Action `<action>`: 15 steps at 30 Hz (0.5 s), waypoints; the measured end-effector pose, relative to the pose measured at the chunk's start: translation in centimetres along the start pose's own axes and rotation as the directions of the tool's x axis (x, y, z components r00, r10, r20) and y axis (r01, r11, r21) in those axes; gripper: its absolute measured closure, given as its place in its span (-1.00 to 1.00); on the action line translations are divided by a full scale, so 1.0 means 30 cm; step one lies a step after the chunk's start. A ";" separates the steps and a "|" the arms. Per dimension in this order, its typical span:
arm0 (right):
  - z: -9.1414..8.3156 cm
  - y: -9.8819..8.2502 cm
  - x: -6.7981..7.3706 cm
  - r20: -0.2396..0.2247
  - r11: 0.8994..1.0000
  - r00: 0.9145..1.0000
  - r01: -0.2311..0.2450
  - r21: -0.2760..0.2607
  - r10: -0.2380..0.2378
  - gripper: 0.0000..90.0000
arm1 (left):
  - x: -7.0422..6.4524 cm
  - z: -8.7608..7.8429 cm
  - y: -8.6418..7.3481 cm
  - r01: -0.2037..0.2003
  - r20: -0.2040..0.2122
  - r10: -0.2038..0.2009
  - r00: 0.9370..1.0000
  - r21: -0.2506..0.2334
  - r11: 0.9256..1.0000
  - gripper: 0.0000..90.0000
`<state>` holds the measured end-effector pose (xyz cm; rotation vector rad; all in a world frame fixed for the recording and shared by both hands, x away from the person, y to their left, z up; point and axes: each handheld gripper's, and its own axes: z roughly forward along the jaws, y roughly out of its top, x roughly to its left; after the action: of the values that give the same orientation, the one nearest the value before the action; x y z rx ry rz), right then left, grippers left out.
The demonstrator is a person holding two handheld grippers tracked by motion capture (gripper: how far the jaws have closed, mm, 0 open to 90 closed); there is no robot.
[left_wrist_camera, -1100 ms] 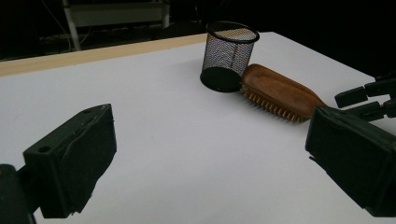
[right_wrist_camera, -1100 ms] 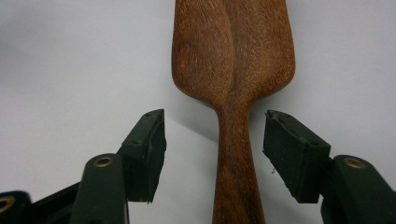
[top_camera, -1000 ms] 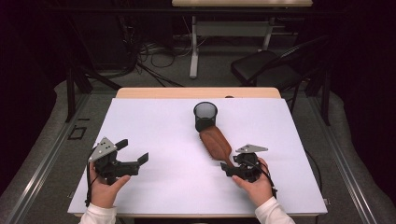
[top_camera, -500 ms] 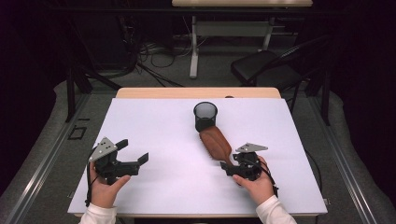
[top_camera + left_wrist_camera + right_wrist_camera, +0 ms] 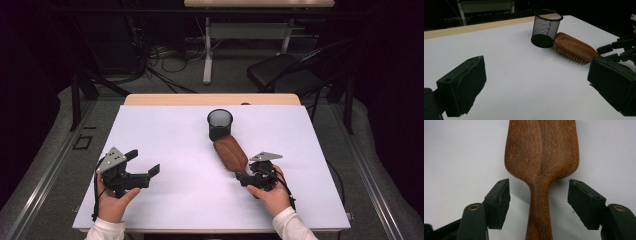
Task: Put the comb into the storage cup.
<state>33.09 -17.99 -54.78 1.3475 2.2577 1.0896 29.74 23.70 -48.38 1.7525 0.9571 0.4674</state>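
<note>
A brown wooden brush (image 5: 231, 154) lies bristles down on the white table (image 5: 165, 135), its far end touching a black mesh cup (image 5: 220, 123). My right gripper (image 5: 243, 176) is open at the brush's near end. In the right gripper view the brush handle (image 5: 539, 215) runs between the two pads (image 5: 499, 202) with a gap on each side. My left gripper (image 5: 142, 162) is open over bare table at the left, holding nothing. The left gripper view shows the cup (image 5: 546, 27), the brush (image 5: 574, 48) and the right gripper (image 5: 616, 48) beyond the left gripper's jaws.
A wooden strip (image 5: 210, 99) runs along the table's far edge. Beyond it stand a black chair (image 5: 285, 75) and a desk frame with cables on the floor. Bare white surface lies between the two grippers.
</note>
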 end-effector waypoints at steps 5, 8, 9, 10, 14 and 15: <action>0.015 -0.001 -0.003 0.000 1.000 1.000 -0.006 0.027 0.006 -0.19 | -0.001 0.002 -0.001 -0.001 0.000 0.001 1.000 0.000 1.000 -0.95; 0.023 -0.001 -0.002 0.005 0.999 1.000 0.001 0.041 -0.001 -0.15 | -0.001 0.002 -0.001 -0.001 0.000 0.001 1.000 0.000 1.000 -0.95; 0.024 -0.001 -0.001 0.007 0.999 1.000 0.004 0.046 -0.005 -0.13 | 0.000 0.003 -0.001 -0.001 0.002 0.001 1.000 0.000 1.000 -0.95; 0.027 -0.001 0.000 0.007 0.999 1.000 0.005 0.046 -0.005 -0.11 | 0.000 0.003 -0.001 -0.001 0.002 0.001 1.000 0.000 1.000 -0.95; 0.030 0.001 0.002 0.008 0.998 1.000 0.004 0.056 -0.004 0.02 | -0.002 0.005 -0.003 0.003 0.003 -0.003 1.000 0.002 1.000 -0.95; 0.031 0.002 0.002 0.007 0.998 1.000 0.004 0.057 -0.004 0.05 | -0.002 0.005 -0.003 0.002 0.002 -0.002 1.000 0.001 1.000 -0.95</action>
<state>33.64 -17.50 -55.33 1.3661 2.3017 1.0245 29.79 23.57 -48.51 1.7528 0.9578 0.4636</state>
